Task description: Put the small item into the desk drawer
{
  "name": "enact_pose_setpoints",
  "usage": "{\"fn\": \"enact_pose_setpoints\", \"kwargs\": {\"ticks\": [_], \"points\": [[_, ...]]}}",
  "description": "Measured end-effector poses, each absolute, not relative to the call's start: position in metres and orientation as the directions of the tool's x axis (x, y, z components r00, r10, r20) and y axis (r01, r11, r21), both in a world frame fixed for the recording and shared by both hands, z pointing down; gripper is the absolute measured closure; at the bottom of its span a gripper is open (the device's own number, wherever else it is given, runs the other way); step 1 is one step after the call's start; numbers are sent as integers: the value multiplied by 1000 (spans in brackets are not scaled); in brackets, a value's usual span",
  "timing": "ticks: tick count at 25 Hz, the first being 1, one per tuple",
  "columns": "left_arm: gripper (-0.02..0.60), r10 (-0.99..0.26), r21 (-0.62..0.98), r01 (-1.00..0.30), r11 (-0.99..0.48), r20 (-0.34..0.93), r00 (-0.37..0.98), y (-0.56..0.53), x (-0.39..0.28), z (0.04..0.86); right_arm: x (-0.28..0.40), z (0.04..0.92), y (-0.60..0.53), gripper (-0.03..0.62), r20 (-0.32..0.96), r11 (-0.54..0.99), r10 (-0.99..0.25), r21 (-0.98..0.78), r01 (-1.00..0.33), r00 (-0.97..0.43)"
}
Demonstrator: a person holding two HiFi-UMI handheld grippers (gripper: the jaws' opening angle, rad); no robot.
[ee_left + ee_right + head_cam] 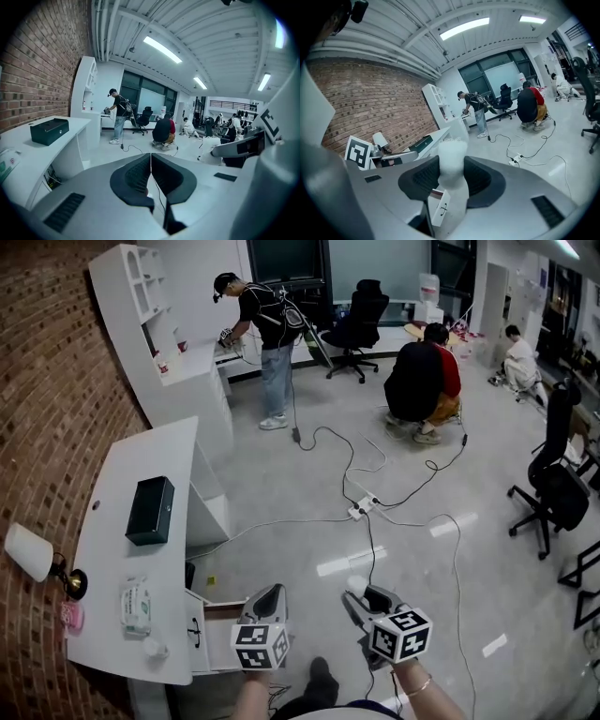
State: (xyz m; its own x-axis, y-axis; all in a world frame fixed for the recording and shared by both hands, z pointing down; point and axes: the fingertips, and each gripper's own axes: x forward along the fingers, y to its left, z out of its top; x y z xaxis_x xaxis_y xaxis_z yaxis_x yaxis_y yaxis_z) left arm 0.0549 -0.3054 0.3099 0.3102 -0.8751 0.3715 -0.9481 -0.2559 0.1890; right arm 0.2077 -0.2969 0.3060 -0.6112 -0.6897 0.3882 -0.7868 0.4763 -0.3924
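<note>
Right tongs [452, 178] squeeze the white item [451, 152], left tongs [151, 165] are shut and empty: lower it gently into the open drawer [199, 652] beside the left tongs.

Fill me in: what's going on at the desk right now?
A person stands beside the white desk with a gripper in each hand. The right gripper has its jaws closed on a small white item. The left gripper is shut and empty. The desk drawer stands open, and the item is not in it yet.

Brick wall [47, 381], grey floor [422, 549], office chair [361, 315]
</note>
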Motion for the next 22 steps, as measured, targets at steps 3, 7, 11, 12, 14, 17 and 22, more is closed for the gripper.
{"fn": "enact_pose_setpoints", "kwargs": {"ticks": [3,7,11,12,14,17,22], "points": [[558,-877,191,-949,-251,369,307,-336,36,311,191,303,-336,427,377,482,-692,-394,-783,-616],[558,-880,186,-954,-235,376,290,-366,11,317,164,302,-378,427,358,503,-682,-403,-765,-637],[558,-895,186,-969,-161,388,223,-376,-23,329,129,312,-398,427,368,553,-630,-406,-728,-684],[558,-898,186,-972,-140,391,204,-377,-33,332,120,315,-402,427,371,566,-613,-409,-716,-697],[558,-900,188,-976,-107,398,175,-382,-48,336,101,321,-414,427,377,592,-578,-416,-690,-723],[558,-906,188,-982,-38,407,113,-394,-69,340,71,326,-438,427,381,644,-510,-426,-636,-771],[558,-912,186,-970,158,404,-71,-393,-121,352,0,341,-460,427,381,761,-326,-437,-480,-865]]}}
